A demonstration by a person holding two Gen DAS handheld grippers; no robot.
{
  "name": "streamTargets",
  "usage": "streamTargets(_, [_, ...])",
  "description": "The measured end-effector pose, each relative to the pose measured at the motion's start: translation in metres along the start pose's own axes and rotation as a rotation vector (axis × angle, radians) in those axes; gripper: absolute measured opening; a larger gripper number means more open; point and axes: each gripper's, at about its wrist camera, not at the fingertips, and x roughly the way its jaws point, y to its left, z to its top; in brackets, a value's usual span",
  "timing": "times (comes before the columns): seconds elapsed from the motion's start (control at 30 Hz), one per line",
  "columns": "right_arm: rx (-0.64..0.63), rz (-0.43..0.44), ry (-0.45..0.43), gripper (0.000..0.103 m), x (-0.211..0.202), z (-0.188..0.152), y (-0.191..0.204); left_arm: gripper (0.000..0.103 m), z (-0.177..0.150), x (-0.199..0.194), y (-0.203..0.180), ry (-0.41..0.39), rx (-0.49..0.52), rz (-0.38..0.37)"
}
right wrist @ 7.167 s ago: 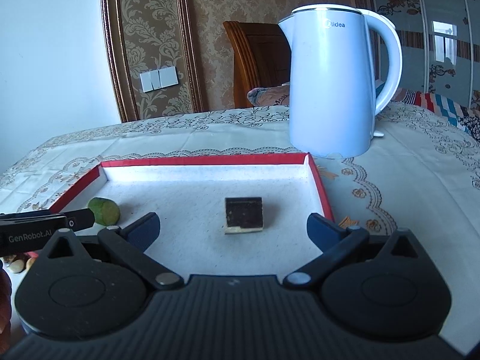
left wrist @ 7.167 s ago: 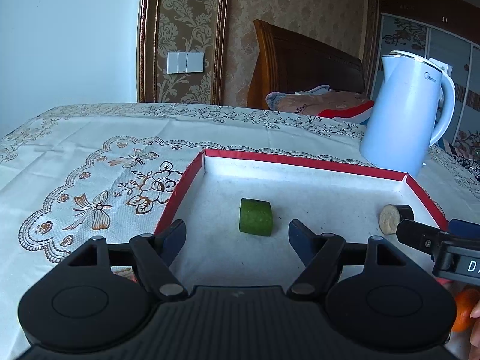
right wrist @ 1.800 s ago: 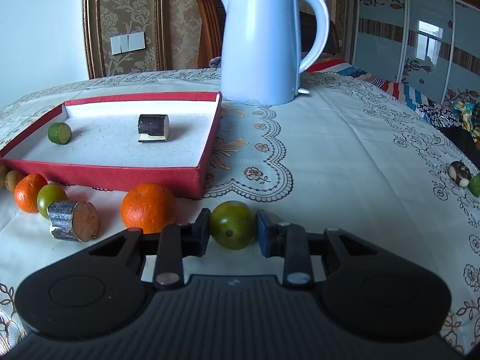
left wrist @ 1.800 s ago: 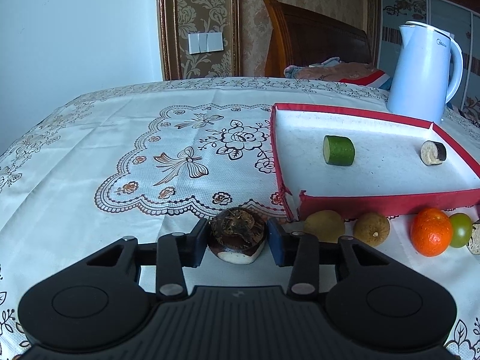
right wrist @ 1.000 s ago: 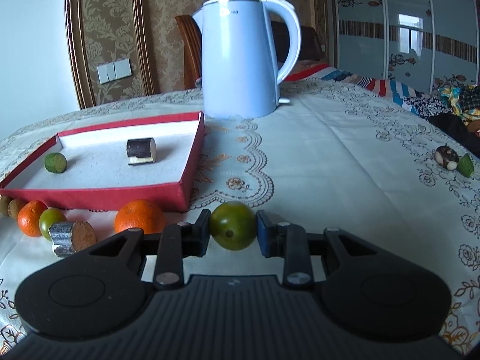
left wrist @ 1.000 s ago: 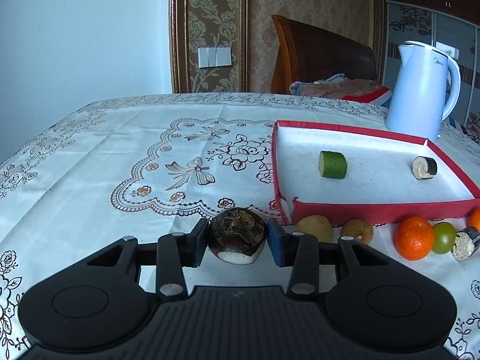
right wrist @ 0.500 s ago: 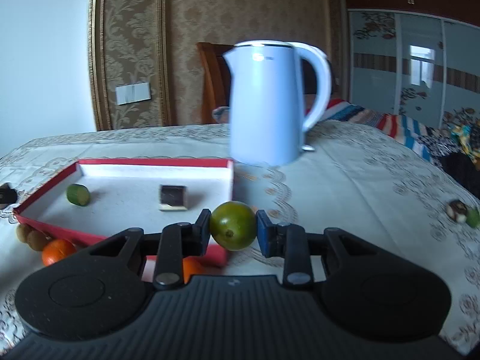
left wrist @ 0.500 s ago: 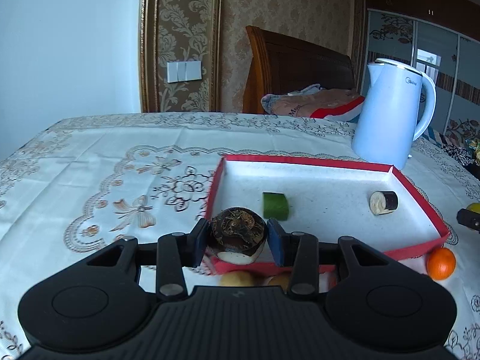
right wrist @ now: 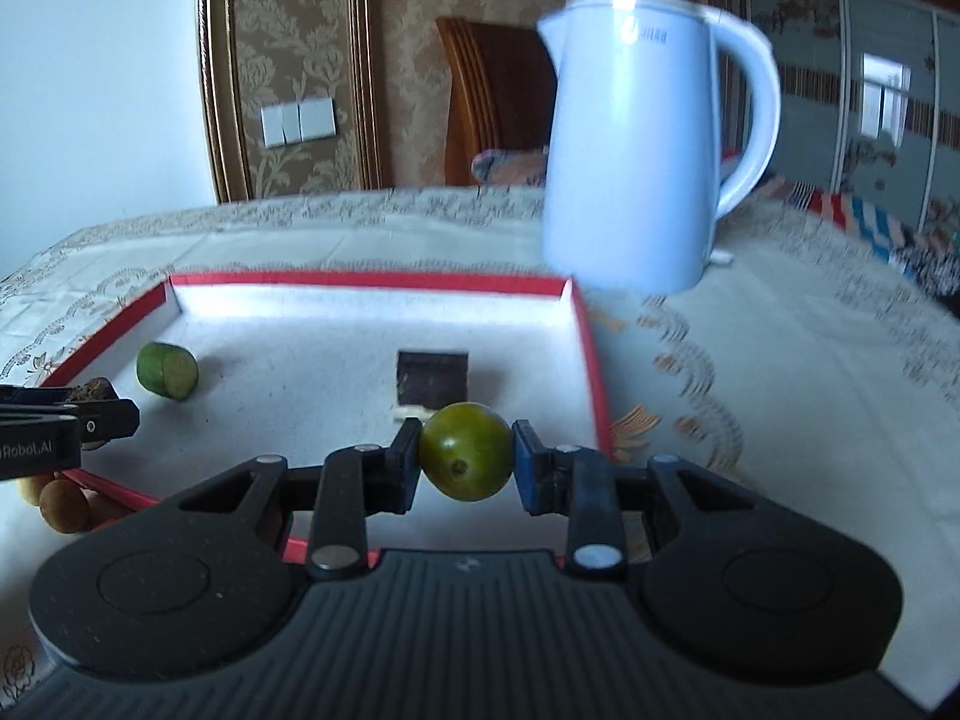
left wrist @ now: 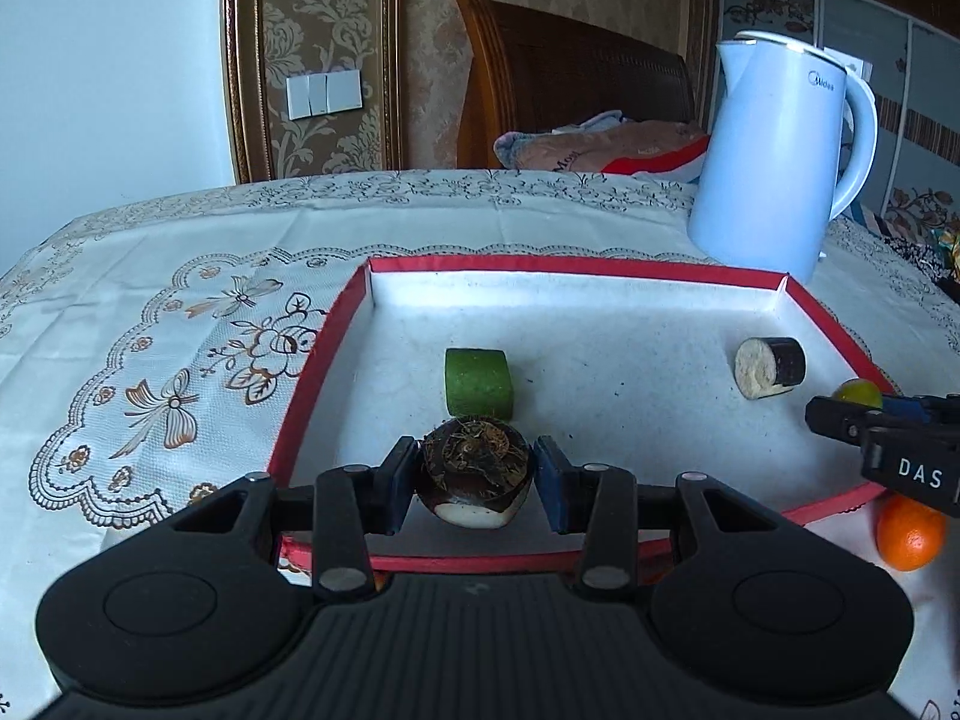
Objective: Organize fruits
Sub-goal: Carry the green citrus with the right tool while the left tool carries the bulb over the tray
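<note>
My left gripper (left wrist: 475,474) is shut on a dark brown round fruit with a white base (left wrist: 474,471), held over the near left part of the red-rimmed tray (left wrist: 312,372). Inside the tray lie a green cylinder piece (left wrist: 479,383) and a dark-skinned cylinder piece (left wrist: 771,367). My right gripper (right wrist: 465,459) is shut on a green round fruit (right wrist: 466,459), held above the tray's (right wrist: 591,354) near right part. The green piece (right wrist: 167,370) and the dark piece (right wrist: 432,381) lie beyond it. Each gripper shows at the edge of the other's view.
A pale blue kettle (left wrist: 780,162) stands behind the tray's far right corner. An orange (left wrist: 909,534) lies on the patterned tablecloth in front of the tray at right. Small brown fruits (right wrist: 60,504) lie by the near left corner. A wooden chair (left wrist: 564,78) stands behind the table.
Both grippers have carried their fruits from the tablecloth in front of the tray forward to above the tray. The tray and kettle now look nearer. Both grips are unchanged.
</note>
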Motion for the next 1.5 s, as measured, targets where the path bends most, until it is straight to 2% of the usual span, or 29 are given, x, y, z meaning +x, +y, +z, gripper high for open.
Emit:
streamTargets(0.53, [-0.007,-0.014,0.036,0.029,0.024,0.008,0.008,0.041,0.005,0.020,-0.011,0.032,-0.007,0.021])
streamTargets(1.37, [-0.024,-0.034,0.052,0.030,0.038,0.013,0.012,0.041,0.010,0.034,-0.020,-0.012,0.002,0.071])
streamTargets(1.43, [-0.026,-0.035,0.053,0.030,0.038,0.013,0.012,0.042,0.010,0.033,-0.020,-0.013,-0.001,0.072])
streamTargets(1.5, [-0.025,-0.036,0.053,0.030,0.038,0.014,0.012,0.050,0.010,0.034,-0.019,-0.012,-0.008,0.083])
